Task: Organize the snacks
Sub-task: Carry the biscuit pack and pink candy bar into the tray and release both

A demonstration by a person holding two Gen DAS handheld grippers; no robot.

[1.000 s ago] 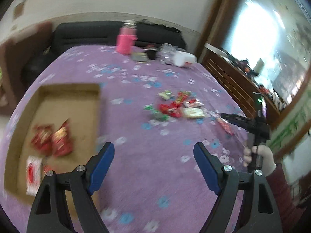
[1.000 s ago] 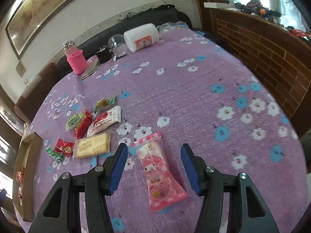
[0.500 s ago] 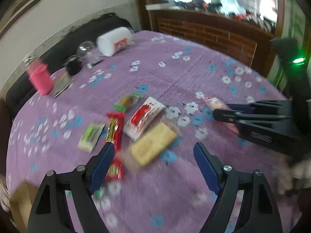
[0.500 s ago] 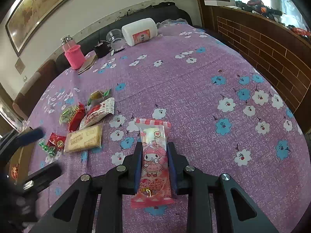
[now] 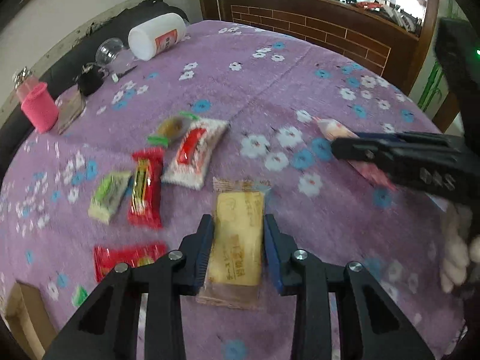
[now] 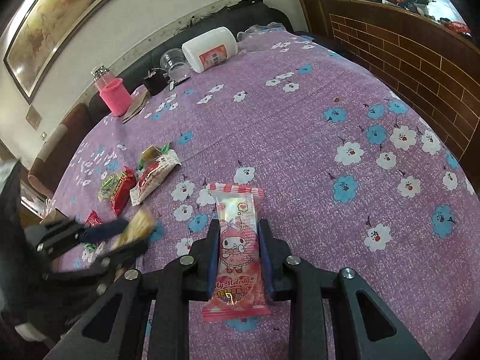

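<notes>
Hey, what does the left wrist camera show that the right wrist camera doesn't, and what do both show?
Only the left wrist view shows the left gripper, whose jaws have just been closing, around the yellow biscuit packet, plus the cardboard box corner. Only the right wrist view shows the framed painting and the pink packet's cartoon print. Both show the purple floral cloth, pink bottle, white jar and right gripper.

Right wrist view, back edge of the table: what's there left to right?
Pink cup → black object → clear plastic cup → white jar lying on its side.
</notes>
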